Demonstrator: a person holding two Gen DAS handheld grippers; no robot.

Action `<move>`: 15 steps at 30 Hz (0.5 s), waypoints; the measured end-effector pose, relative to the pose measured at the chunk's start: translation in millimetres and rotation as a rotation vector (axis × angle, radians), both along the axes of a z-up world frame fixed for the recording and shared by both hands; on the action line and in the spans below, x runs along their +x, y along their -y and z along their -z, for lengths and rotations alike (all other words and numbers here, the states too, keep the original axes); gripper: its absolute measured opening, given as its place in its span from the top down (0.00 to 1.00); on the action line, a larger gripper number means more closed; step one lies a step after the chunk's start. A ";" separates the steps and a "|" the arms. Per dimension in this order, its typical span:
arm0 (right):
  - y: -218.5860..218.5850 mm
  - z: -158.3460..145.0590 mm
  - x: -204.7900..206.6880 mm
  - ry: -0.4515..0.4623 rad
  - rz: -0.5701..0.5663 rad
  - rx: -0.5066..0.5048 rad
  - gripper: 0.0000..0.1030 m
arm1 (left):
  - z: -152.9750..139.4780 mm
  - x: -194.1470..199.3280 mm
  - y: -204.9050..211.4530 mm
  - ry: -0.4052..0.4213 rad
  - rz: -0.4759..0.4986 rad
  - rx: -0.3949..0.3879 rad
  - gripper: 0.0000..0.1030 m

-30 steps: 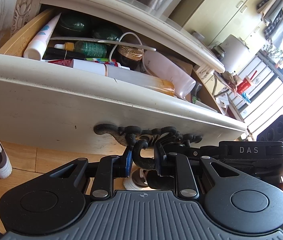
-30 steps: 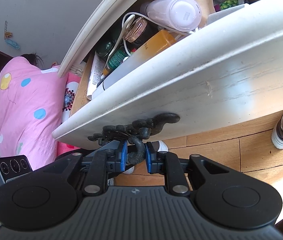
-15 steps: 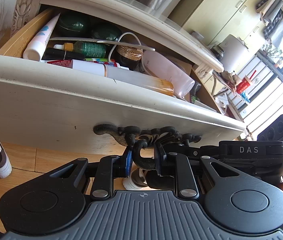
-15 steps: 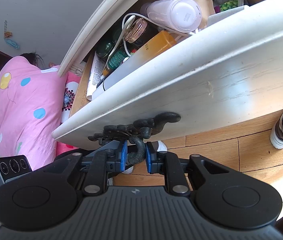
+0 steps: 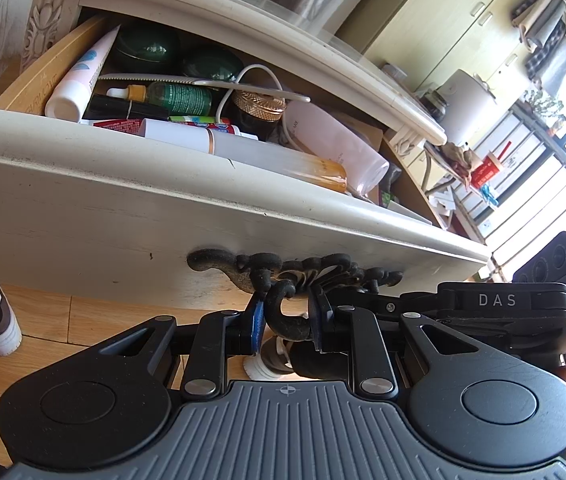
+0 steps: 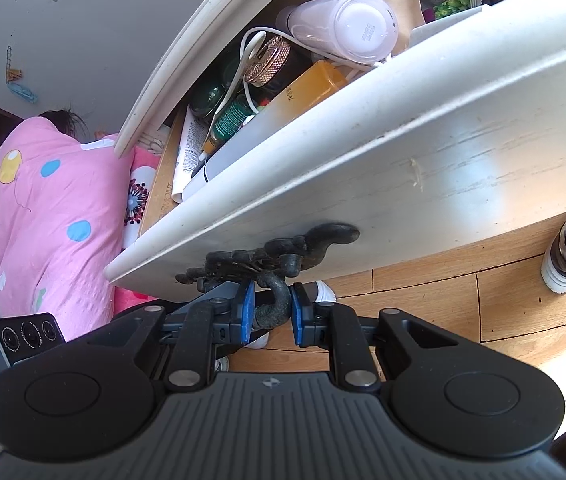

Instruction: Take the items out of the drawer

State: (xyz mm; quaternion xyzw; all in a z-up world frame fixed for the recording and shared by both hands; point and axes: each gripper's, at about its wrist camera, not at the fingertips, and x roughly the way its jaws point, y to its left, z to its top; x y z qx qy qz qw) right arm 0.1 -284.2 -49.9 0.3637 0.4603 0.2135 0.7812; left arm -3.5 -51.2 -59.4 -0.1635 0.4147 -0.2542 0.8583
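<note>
Gripping the drawer point(image 5: 123, 200) pull point(image 5: 283, 316): left gripper point(image 5: 285, 320) and right gripper point(image 6: 271, 308) both clamped on it. Drawer open; next, release and reach upper-frame bottle point(image 5: 243, 148).

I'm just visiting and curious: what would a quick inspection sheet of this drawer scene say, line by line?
Surface: wooden plank floor under the open cream drawer.
Job's things: white tube, green bottle, jar with copper lid, pale pink bottle, long white-to-amber bottle, dark green jars.
Clutter: drawer packed, items overlapping.
Grippers: left gripper and right gripper both shut on the dark metal drawer handle.
Cables: white cable looped among the bottles.
Surroundings: pink spotted blanket, cabinets, bright window.
</note>
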 end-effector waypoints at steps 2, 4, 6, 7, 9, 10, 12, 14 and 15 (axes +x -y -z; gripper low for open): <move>-0.1 0.8 -0.2 -0.003 0.005 0.005 0.81 | 0.4 1.3 -0.6 -0.003 0.002 -0.004 0.77; -0.3 1.6 -0.4 -0.007 0.011 0.010 0.81 | 1.0 1.8 -1.3 -0.005 0.001 -0.009 0.77; -0.8 1.5 -0.7 -0.006 0.014 0.010 0.81 | 1.5 2.3 -1.9 -0.007 0.001 -0.014 0.77; -1.0 1.4 -0.9 -0.006 0.016 0.011 0.80 | 1.6 2.6 -2.0 -0.008 0.001 -0.015 0.77; -1.1 1.5 -1.0 -0.007 0.019 0.015 0.79 | 1.7 3.1 -2.0 -0.009 0.002 -0.016 0.77; -1.0 1.7 -1.0 -0.008 0.021 0.019 0.79 | 1.6 3.1 -2.0 -0.009 0.001 -0.016 0.77; -0.3 2.5 -1.2 -0.011 0.025 0.030 0.79 | 1.2 2.3 -1.6 -0.007 -0.001 -0.013 0.76; 0.8 3.6 -2.0 -0.017 0.032 0.037 0.75 | 0.8 0.8 -0.8 -0.005 -0.001 -0.001 0.73; 2.2 4.2 -2.4 -0.018 0.037 0.041 0.73 | 0.8 0.2 -0.9 -0.003 -0.003 0.006 0.71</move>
